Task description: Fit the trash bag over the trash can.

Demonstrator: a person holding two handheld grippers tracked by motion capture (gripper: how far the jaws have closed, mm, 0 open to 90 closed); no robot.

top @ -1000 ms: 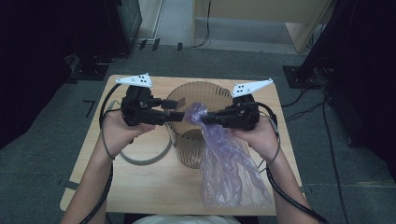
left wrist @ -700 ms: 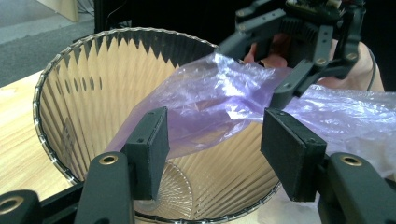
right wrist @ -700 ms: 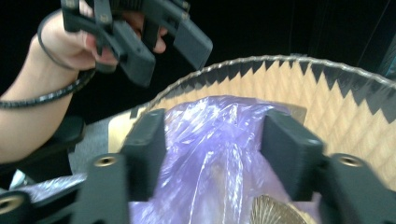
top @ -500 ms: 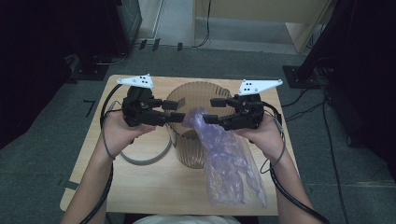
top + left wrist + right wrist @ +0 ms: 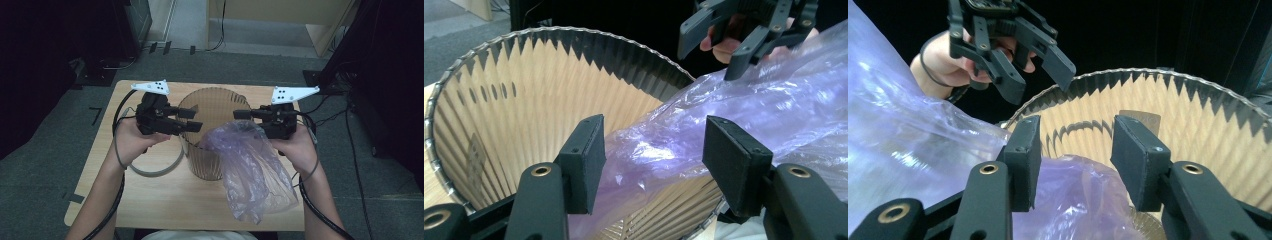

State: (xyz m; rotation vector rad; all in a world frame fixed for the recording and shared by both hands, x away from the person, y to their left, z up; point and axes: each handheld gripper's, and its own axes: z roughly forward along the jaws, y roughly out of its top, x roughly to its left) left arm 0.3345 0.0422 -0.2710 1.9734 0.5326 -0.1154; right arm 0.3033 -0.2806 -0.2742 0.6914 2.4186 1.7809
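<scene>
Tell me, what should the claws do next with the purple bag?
Probably close the left claw on the purple bag. Its jaws stand open around a fold, the right claw grips nothing, and the bag only drapes over the bin rim.

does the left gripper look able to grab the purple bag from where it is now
Probably yes. The left gripper has its jaws open, with the purple bag lying across the bin's rim right between them and nothing blocking. The right gripper sits farther back, its jaws just closing.
</scene>
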